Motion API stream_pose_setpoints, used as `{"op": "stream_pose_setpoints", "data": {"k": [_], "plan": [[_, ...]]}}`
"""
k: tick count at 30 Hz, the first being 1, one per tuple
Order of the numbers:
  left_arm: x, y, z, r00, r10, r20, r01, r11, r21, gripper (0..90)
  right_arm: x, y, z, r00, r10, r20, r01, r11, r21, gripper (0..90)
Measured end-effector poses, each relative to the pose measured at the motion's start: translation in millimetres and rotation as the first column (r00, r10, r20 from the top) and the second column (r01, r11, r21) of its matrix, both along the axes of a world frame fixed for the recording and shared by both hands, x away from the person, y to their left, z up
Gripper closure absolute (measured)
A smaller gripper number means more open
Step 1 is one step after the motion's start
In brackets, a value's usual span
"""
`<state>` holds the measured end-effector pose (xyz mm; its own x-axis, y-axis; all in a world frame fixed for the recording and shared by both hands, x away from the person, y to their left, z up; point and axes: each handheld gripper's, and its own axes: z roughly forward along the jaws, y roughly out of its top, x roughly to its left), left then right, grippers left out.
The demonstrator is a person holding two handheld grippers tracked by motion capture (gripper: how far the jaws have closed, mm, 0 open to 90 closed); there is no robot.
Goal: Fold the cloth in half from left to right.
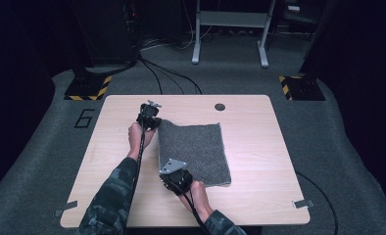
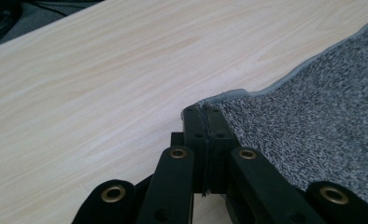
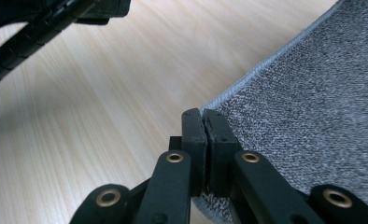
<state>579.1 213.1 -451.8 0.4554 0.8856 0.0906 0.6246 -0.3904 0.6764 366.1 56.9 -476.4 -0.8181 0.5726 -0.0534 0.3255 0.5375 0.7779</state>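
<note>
The grey mat [image 1: 195, 152] lies a little right of the middle of the pale wooden table [image 1: 259, 191], flat over most of its area, a square of speckled looped pile with a thin stitched binding round the edge — it looks soft and floppy, the sort of thing that would sag if lifted by two corners. Both corners on its left side are already caught: the left gripper [image 1: 149, 117] is clamped on the far-left corner, and in the left gripper view the jaws stand pressed together with the bound edge [image 2: 229, 94] pinched between them and curling up slightly off the wood. The right gripper [image 1: 174, 177] is likewise clenched on the near-left corner, the pile [image 3: 308, 102] running away from its closed jaws. So the grasping looks done, and what remains (a fold across to the right side is my guess, though a lift or a drag would start the same way) has barely begun — most of the mat rests on the table, unfolded. A round cable hole [image 1: 220, 106] sits just beyond the mat's far edge, apart from it
</note>
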Motion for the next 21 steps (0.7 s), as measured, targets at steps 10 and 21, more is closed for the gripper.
{"op": "stream_pose_setpoints", "data": {"k": [10, 21], "plan": [[0.9, -2.5, 36.1, 0.9996, -0.015, 0.026, 0.013, 0.9985, 0.053, 90.0, -1.6, 0.9, 27.1, 0.9995, -0.011, 0.029, 0.009, 0.997, 0.082, 88.9], [-0.5, -30.6, 65.7, 0.9962, -0.07, 0.051, 0.064, 0.9913, 0.115, 89.9, -6.6, -19.8, 45.8, 0.998, -0.041, 0.048, 0.031, 0.982, 0.189, 88.8]]}}
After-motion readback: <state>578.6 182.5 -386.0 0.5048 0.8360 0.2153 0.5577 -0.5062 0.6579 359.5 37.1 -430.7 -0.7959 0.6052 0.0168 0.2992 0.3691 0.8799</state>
